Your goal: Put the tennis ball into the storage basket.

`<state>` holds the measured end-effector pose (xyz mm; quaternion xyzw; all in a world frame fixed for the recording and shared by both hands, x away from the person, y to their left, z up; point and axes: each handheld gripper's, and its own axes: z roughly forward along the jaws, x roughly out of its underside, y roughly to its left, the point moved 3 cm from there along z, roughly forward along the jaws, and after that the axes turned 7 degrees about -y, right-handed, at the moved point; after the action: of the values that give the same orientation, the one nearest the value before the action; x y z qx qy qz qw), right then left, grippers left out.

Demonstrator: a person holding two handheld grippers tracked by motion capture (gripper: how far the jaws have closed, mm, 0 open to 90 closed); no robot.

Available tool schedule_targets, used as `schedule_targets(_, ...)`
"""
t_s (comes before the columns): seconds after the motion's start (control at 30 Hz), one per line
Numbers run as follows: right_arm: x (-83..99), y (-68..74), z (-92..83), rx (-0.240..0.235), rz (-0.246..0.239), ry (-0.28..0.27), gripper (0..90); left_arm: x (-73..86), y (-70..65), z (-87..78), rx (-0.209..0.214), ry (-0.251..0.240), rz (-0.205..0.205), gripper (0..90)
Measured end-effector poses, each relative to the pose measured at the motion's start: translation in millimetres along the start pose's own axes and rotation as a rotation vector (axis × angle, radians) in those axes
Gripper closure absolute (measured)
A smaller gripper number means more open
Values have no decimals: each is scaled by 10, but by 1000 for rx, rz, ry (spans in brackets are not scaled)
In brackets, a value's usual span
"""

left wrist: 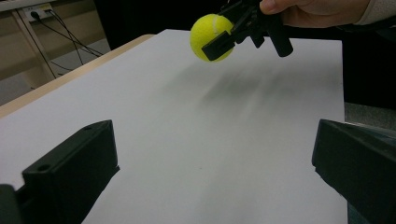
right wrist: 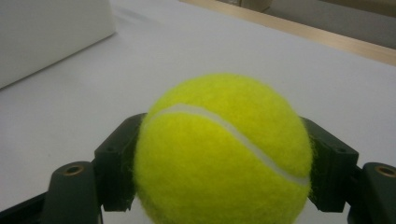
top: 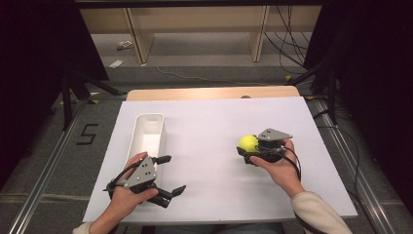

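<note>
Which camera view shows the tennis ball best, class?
The right gripper view: the tennis ball is close up, seam visible, clamped between the right gripper jaws. The left gripper view shows it farther off, held above the table; the high view shows it small.

One readable sign: digit "5" (top: pixel 86 134), dark, marked on the grey floor (top: pixel 53 146) left of the table, next to the floor rail; seen in high view. No brand or print legible on the tennis ball (right wrist: pixel 223 151) in right gripper view, just the white seam. No txt, labels or nos. readable on the white bin (top: pixel 147 134), the grippers, or the white table sheet (top: pixel 209 126). Nothing legible in left gripper view.
</note>
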<state>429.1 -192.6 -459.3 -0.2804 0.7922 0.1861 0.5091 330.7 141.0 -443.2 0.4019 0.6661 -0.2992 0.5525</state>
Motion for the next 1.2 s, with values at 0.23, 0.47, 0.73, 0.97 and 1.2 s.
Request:
schedule_targets(0.23,-27,9,14,-3,-1,-9,265,-1,0,-2,0,0,1,0)
schedule_targets(0.47,-46,21,33,-7,0,-16,265,-1,0,-2,1,0,1,0)
schedule_targets(0.73,-67,37,62,-13,5,-23,265,1,1,-2,0,0,2,0)
schedule_targets(0.97,-83,55,88,-18,6,-27,265,0,0,-1,0,0,2,0)
schedule_targets(1.2,-104,77,104,-25,9,-27,265,1,1,-2,0,0,1,0)
